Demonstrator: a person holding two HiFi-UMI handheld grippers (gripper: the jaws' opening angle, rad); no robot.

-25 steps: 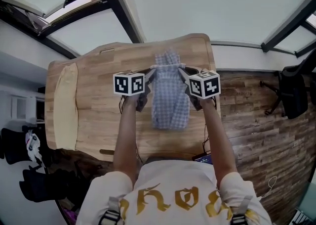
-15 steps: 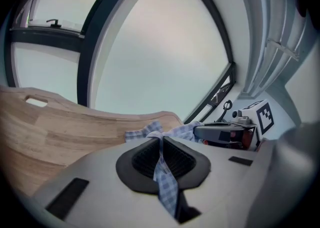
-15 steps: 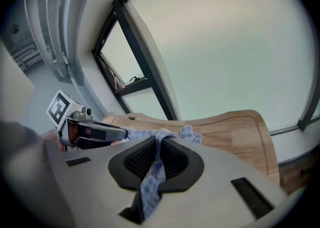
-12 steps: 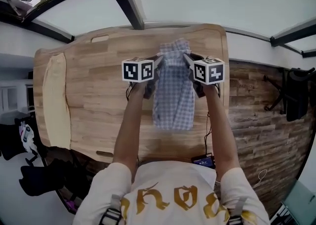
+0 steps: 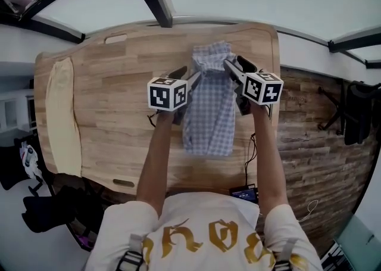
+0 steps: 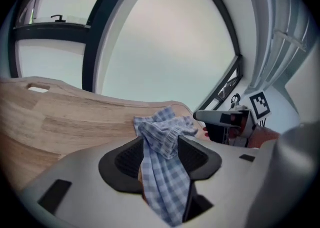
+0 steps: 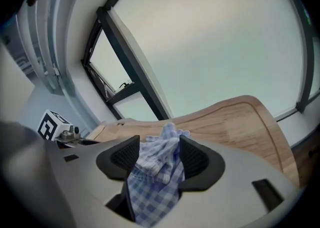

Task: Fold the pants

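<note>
Across the wooden table (image 5: 119, 103), along its left edge, lies a long cream cloth (image 5: 59, 115). Toward the right side, well apart from it, lie the blue-checked pants (image 5: 208, 115), folded into a narrow strip running away from the person, flat on the wood except for a bunched far end. Flanking that bunched end, the left gripper (image 5: 191, 77) and the right gripper (image 5: 235, 64), one at each side. Both just been opening: jaws spread wide, a gathered wad of checked fabric standing between the pads of each, no longer clamped.
</note>
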